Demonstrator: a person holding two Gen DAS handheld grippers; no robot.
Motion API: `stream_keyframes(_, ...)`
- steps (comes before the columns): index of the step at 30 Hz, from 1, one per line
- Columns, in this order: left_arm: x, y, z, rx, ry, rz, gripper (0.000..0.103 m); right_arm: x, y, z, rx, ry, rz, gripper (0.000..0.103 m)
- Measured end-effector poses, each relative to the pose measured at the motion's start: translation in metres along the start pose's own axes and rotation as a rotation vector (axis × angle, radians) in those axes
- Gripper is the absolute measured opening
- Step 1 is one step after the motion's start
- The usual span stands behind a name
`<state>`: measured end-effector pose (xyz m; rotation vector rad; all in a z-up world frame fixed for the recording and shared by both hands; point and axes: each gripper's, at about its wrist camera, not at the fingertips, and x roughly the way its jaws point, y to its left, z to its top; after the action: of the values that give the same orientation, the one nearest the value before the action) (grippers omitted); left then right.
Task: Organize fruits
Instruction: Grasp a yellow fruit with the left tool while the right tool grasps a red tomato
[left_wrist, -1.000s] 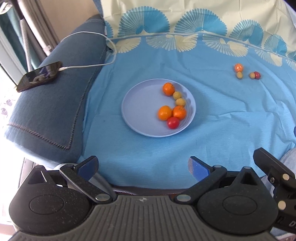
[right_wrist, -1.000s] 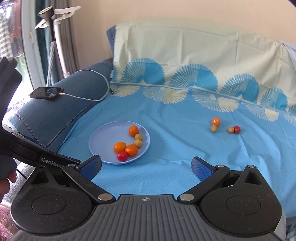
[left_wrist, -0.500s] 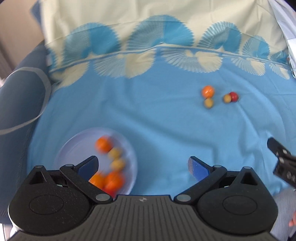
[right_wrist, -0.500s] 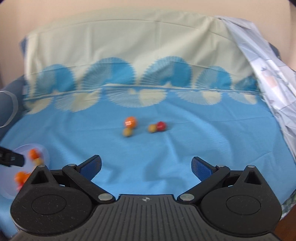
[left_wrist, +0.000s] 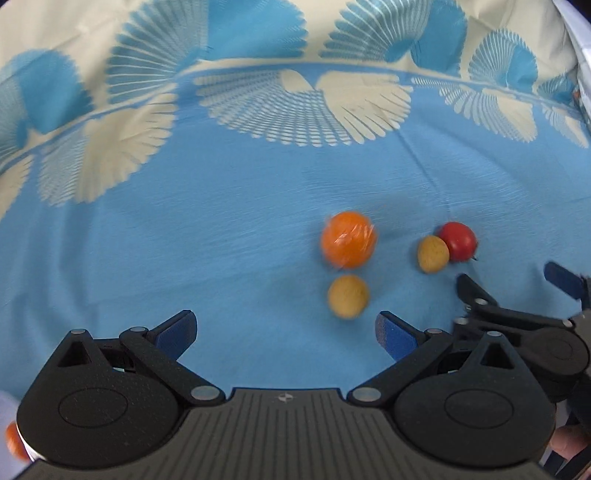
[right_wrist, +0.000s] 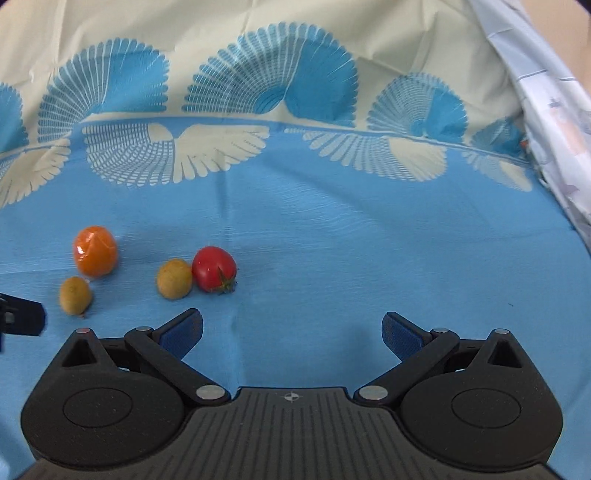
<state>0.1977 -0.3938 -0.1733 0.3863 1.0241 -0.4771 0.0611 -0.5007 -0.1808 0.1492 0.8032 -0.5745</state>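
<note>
**Both my grippers spread wide above four loose fruits on the blue cloth**

My left gripper (left_wrist: 284, 328) hangs just above the light-blue cloth with cream fan-shell patterns (left_wrist: 184, 240), its blue-padded fingers (left_wrist: 173, 330) set wide apart with nothing between them. My right gripper (right_wrist: 291, 328) is likewise spread and empty, and from the left wrist camera I see it just to the right of my left one.

Four fruits lie on the cloth, well short of its patterned far border. The round orange fruit in glossy wrap (left_wrist: 348, 239) sits farthest left, and a small tan-yellow round fruit (left_wrist: 348, 296) lies just beside it on the near side; I cannot tell whether they touch. To their right, a second small tan-yellow fruit (left_wrist: 433, 254) touches the shiny red tomato with a green stem (left_wrist: 458, 242). From the left camera the near tan fruit lies just ahead of my right-hand finger. From the right camera all four lie ahead and to the left of my fingers.

At the lower left corner of the left view, a sliver of pale plate rim (left_wrist: 9, 410) with an orange fruit (left_wrist: 14, 441) peeks out beside the gripper body.
</note>
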Motion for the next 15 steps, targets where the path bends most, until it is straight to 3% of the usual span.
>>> stream_keyframes(3, 0.020, -0.002, 0.005, 0.001, 0.009, 0.013, 0.103, 0.021, 0.006, 0.007, -0.019, -0.019, 0.008, 0.102)
stream_keyframes(7, 0.025, 0.012, 0.007, -0.042, 0.002, -0.044, 0.103, 0.030, 0.015, 0.013, -0.059, -0.071, -0.008, 0.102)
stream_keyframes(8, 0.024, 0.014, 0.006, -0.044, -0.017, -0.056, 0.100, 0.031, 0.016, 0.012, -0.070, -0.083, 0.006, 0.102)
stream_keyframes(9, 0.023, 0.015, 0.005, -0.043, -0.030, -0.066, 0.090, 0.031, 0.018, 0.012, -0.081, -0.092, 0.015, 0.100)
stream_keyframes(10, 0.020, 0.013, 0.004, -0.034, -0.045, -0.064, 0.082, 0.031, 0.019, 0.013, -0.093, -0.100, 0.027, 0.089)
stream_keyframes(11, 0.017, 0.010, 0.003, -0.012, -0.068, -0.060, 0.059, 0.029, 0.019, 0.013, -0.093, -0.104, 0.059, 0.079)
stream_keyframes(12, 0.013, 0.007, 0.003, 0.009, -0.084, -0.076, 0.027, 0.027, 0.018, 0.014, -0.076, -0.097, 0.106, 0.056)
stream_keyframes(13, 0.009, 0.004, 0.003, 0.016, -0.083, -0.095, 0.027, 0.025, 0.018, 0.015, -0.055, -0.095, 0.134, 0.031)
stream_keyframes(15, 0.003, 0.004, 0.003, 0.004, -0.080, -0.123, 0.028, 0.021, 0.022, 0.015, -0.078, -0.100, 0.114, 0.030)
